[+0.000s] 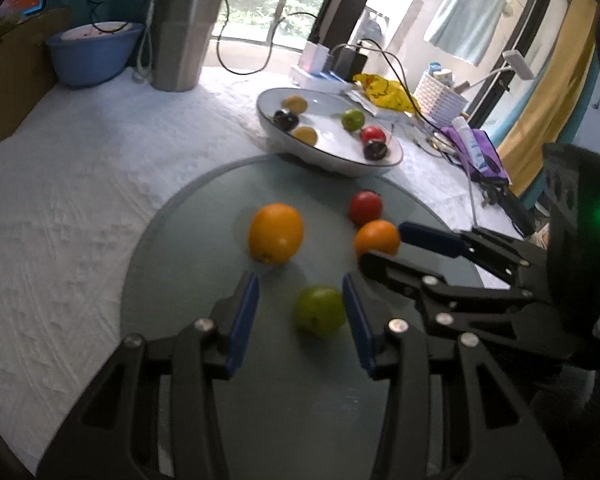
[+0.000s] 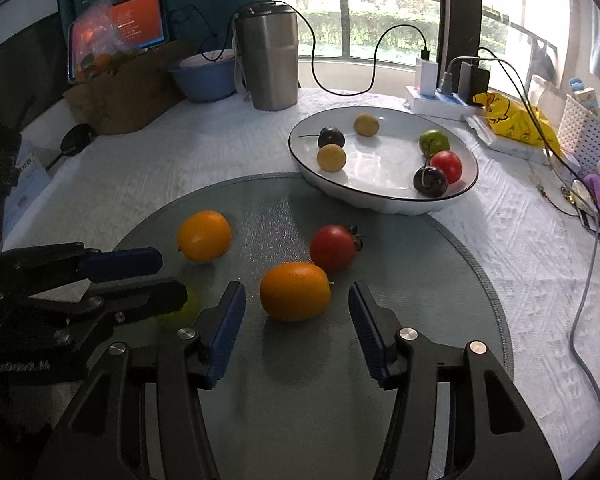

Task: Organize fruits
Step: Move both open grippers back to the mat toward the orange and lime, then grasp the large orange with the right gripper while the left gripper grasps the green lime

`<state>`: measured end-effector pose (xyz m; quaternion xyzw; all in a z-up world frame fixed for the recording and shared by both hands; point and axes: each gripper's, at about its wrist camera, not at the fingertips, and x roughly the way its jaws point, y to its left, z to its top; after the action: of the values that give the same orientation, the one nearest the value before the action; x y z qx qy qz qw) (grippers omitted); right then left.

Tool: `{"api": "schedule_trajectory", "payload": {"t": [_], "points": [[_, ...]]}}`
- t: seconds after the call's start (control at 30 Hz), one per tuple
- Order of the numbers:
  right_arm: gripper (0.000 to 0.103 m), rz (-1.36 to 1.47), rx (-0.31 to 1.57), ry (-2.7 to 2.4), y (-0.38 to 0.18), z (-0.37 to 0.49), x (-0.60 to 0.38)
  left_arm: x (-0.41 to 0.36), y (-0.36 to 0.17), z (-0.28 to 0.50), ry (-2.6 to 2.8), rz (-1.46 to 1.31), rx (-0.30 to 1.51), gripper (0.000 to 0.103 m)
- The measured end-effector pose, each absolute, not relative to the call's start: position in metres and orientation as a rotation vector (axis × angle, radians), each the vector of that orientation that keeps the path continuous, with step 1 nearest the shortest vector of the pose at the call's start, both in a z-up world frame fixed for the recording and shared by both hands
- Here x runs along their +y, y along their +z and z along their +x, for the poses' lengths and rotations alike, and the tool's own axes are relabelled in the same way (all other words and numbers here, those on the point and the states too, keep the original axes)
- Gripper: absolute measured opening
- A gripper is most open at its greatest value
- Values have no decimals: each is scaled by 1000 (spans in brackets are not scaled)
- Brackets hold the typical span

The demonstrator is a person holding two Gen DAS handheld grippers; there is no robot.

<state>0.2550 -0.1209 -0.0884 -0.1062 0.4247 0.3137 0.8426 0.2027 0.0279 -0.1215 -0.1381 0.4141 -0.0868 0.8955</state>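
Four fruits on round glass mat (image 2: 440, 280) — white tablecloth (image 2: 180, 168) beneath.

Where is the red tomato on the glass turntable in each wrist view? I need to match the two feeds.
Left wrist view: the red tomato sits right of centre, just behind the small orange at the right gripper.
Right wrist view: the red tomato sits at centre, behind the same orange, which lies between the open fingers.
Shared landmark: the white plate of fruit beyond the turntable.
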Motion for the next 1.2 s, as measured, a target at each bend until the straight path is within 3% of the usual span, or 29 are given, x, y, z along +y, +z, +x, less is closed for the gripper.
{"api": "schedule_trajectory", "payload": {"t": [0.2,0.27,0.33,0.73,0.87,1.2], "points": [[56,-219,908,691,-92,259,-121,14,-125,203,-207,-266,886,45],[44,-209,921,701,-95,262,-122,10,-126,203,-209,-257,893,45],[40,-202,927,711,-97,263,-122,6,-127,203,-207,-248,901,45],[40,-171,901,718,-90,257,-135,-7,-128,200,-160,-182,894,44],[40,-160,893,708,-87,256,-144,-9,-128,199,-168,-183,902,31],[40,-151,856,681,-73,252,-158,-14,-116,192,-187,-179,863,30]]}}
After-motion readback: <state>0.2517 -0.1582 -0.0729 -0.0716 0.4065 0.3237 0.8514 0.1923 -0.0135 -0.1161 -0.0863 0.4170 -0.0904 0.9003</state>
